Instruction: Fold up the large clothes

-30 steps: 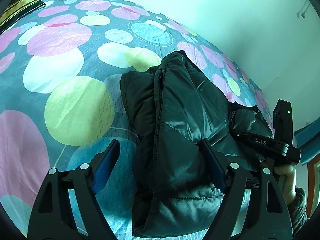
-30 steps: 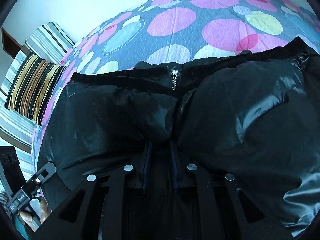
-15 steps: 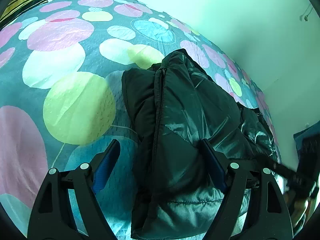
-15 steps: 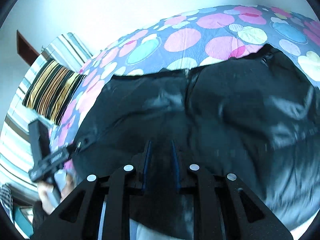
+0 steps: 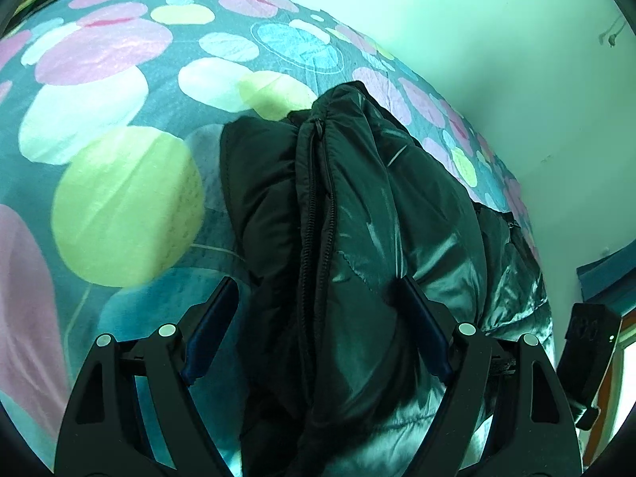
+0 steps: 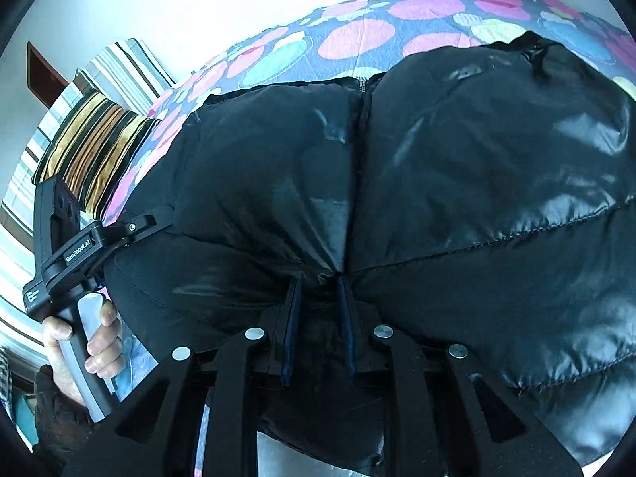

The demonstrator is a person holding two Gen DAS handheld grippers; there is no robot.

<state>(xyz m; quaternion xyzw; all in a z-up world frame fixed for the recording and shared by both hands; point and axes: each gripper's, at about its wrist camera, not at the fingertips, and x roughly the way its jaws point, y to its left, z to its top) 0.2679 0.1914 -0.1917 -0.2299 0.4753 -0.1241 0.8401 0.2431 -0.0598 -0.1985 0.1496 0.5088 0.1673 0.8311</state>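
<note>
A black puffer jacket [image 5: 357, 198] lies folded on the bed, zipper running lengthwise. My left gripper [image 5: 316, 286] is open and straddles its near end: the right finger rests against the shiny fabric, the left finger hangs over the sheet, apart from the jacket. In the right wrist view the jacket [image 6: 477, 159] fills most of the frame. My right gripper [image 6: 319, 278] has a bunched fold of it between its narrow jaws, which are closing on it. A hand [image 6: 87, 342] holds the left gripper's handle at the jacket's left edge.
The bedsheet [image 5: 119, 198] is teal with large pink, yellow and white circles. A striped pillow [image 6: 91, 151] lies at the head of the bed. A pale wall [image 5: 516, 59] borders the bed's far side. The right gripper's body [image 5: 588, 342] shows at the right edge.
The right gripper has drawn away sideways with the pinched fold, sliding from over the jacket to the left view's right edge. The jacket's top layer has spread. The left gripper has stayed put.
</note>
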